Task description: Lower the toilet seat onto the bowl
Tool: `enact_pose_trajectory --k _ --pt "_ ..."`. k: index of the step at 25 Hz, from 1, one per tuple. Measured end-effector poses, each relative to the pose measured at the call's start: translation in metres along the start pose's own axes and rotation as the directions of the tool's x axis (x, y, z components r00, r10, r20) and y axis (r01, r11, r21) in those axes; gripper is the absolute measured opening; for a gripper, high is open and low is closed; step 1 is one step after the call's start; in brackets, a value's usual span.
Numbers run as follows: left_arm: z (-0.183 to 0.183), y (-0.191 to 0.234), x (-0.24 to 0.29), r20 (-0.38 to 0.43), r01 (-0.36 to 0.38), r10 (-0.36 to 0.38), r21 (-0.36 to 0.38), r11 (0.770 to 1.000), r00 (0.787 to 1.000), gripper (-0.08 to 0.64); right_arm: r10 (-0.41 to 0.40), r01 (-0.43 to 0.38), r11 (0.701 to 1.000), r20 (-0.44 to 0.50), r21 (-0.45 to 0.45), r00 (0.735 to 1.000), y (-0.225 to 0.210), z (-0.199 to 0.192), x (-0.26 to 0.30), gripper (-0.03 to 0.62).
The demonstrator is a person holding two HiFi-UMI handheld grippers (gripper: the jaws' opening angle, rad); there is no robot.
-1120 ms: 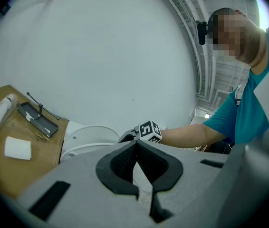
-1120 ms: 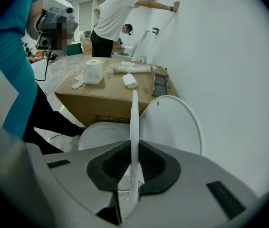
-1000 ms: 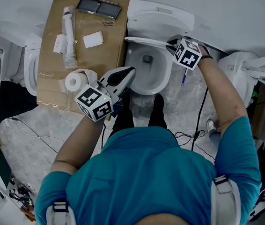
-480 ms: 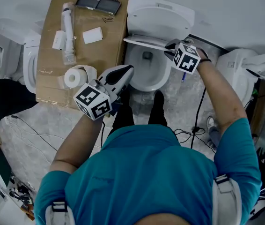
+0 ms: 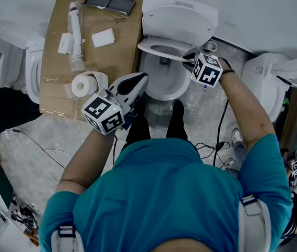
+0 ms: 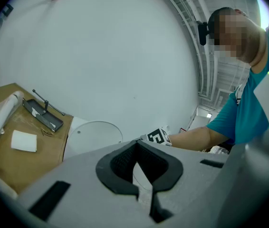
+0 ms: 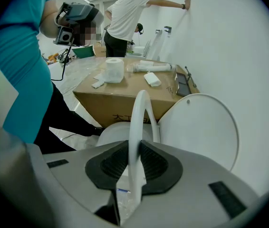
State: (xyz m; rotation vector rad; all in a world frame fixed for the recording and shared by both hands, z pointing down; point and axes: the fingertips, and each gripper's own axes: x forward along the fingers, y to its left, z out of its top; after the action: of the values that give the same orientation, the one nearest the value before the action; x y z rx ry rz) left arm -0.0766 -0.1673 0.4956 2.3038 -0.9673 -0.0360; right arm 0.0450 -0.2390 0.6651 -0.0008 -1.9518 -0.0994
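Bathroom floor (image 5: 206,109): right gripper (image 5: 190,56), jaws just easing wider, clasps half-lowered toilet seat (image 7: 134,127); next, settle it onto bowl (image 5: 161,96). Left gripper (image 5: 144,79) closed.

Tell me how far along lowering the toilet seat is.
Done: the seat is off the upright lid, tilted partway down. In hand: the right tongs pinch its rim, jaws just opening slightly. Still to do: bring it flat onto the bowl and let go.

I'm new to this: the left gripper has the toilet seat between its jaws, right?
No: the right gripper has the toilet seat between its jaws, which have just been opening. The right gripper view shows it.
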Motion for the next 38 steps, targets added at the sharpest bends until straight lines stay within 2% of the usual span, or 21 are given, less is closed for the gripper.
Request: enact_pose_trajectory --k 15,38 --pt "-0.019 0.009 -0.008 -0.018 -0.03 0.03 -0.014 0.999 0.999 0.003 0.075 -0.075 0.997 -0.004 -0.009 0.997 0.05 -0.004 0.021 0.092" --pt "-0.049 0.018 -0.014 -0.051 -0.039 0.037 -0.045 0.998 0.998 0.003 0.17 -0.17 0.985 -0.019 -0.015 0.985 0.116 -0.014 0.067 0.143"
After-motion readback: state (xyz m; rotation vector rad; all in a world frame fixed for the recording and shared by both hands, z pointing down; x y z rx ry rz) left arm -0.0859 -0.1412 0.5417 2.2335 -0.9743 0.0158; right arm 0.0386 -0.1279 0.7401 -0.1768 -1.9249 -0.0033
